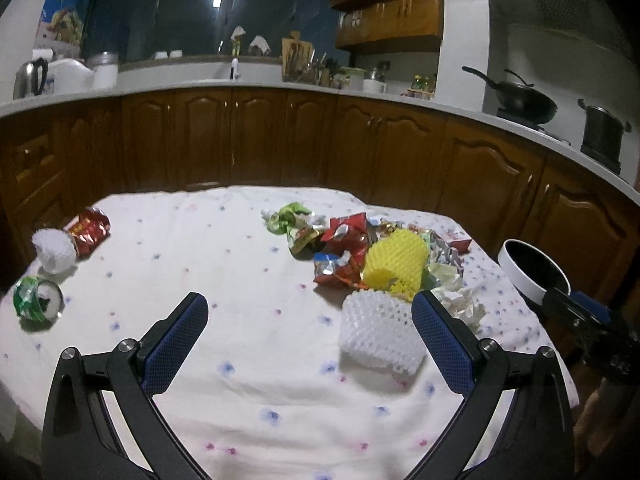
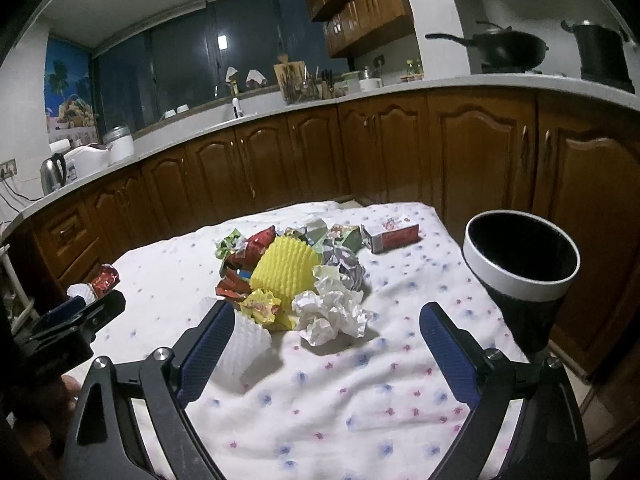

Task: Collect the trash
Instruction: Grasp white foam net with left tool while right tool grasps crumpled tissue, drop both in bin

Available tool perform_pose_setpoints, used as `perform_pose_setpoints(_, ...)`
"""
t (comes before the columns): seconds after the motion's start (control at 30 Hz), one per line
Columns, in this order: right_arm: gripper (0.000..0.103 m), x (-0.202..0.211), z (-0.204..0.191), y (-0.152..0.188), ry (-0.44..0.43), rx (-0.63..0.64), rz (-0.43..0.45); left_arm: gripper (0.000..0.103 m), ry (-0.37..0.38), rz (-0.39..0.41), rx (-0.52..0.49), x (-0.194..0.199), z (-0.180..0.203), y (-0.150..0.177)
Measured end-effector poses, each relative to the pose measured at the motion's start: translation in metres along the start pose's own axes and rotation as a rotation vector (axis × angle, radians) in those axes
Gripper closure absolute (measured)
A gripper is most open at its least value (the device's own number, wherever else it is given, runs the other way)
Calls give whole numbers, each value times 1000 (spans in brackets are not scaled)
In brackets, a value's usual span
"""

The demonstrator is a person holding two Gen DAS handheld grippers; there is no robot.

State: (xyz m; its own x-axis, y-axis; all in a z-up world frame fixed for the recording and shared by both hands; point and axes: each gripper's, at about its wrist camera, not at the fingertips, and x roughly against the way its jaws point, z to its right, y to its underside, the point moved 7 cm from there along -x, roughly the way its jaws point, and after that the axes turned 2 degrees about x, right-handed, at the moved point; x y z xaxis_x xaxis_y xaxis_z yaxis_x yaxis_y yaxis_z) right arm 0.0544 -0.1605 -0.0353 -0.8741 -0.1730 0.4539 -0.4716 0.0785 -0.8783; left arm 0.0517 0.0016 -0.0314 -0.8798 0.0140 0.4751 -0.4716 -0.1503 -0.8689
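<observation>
Trash lies on a table under a white flowered cloth (image 1: pixel 240 264). A heap of crumpled foil wrappers (image 1: pixel 340 240) holds a yellow foam net (image 1: pixel 396 264) (image 2: pixel 286 270). A white foam net (image 1: pixel 376 332) (image 2: pixel 248 340) and balled white paper (image 2: pixel 332 312) lie in front of it. My left gripper (image 1: pixel 310 304) is open above the cloth, its right finger beside the white net. My right gripper (image 2: pixel 327 312) is open and empty, just short of the balled paper. A black bin with a white rim (image 2: pixel 520 256) (image 1: pixel 528 268) stands off the table's right edge.
At the table's left end lie a red wrapper (image 1: pixel 88 228), a white foam ball (image 1: pixel 54 250) and a crushed green can (image 1: pixel 38 298). A small carton (image 2: pixel 394 234) lies behind the heap. Wooden kitchen cabinets (image 1: pixel 280 140) run behind the table.
</observation>
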Motion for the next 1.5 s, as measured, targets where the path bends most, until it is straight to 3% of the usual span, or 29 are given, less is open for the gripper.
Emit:
perform_pose_setpoints(0.23,8,-24,5,6,-37,-24,-71,0,65,-104,-43,-29,15,18)
perform_pose_setpoints(0.37,10,-43,7,11,-72,-43,-130,0,148,-206,-75,-54,34,29)
perform_pose_setpoints(0.6,21,-97,19,17,-80,-69,-283,17,190,-329,-99,-96,47,36)
perform_pose_setpoints(0.73,27,-119,19,25,-91,-68,-342,36,225,-374,-100,-107,51,43)
perform_pose_setpoints(0.8,36,-128,19,30,-81,-70,-367,47,245,-394,-103,-110,53,48)
perform_pose_setpoints(0.83,50,-134,19,35,-84,-74,-387,53,251,-401,-102,-112,53,51)
perform_pose_setpoints(0.87,64,-138,20,37,-88,-78,-395,57,258,-403,-95,-113,53,52)
perform_pose_setpoints(0.93,71,-145,20,47,-121,-106,-421,76,273,-404,-78,-114,51,52)
perform_pose_setpoints(1.0,77,-141,21,48,-136,-121,-402,82,296,-395,-54,-110,48,49)
perform_pose_setpoints(1.3,80,-87,32,35,-207,-169,-301,84,362,-310,-67,-63,59,17)
perform_pose_setpoints(1.5,80,-58,79,14,-139,-222,-224,84,450,-259,-135,-54,112,-16)
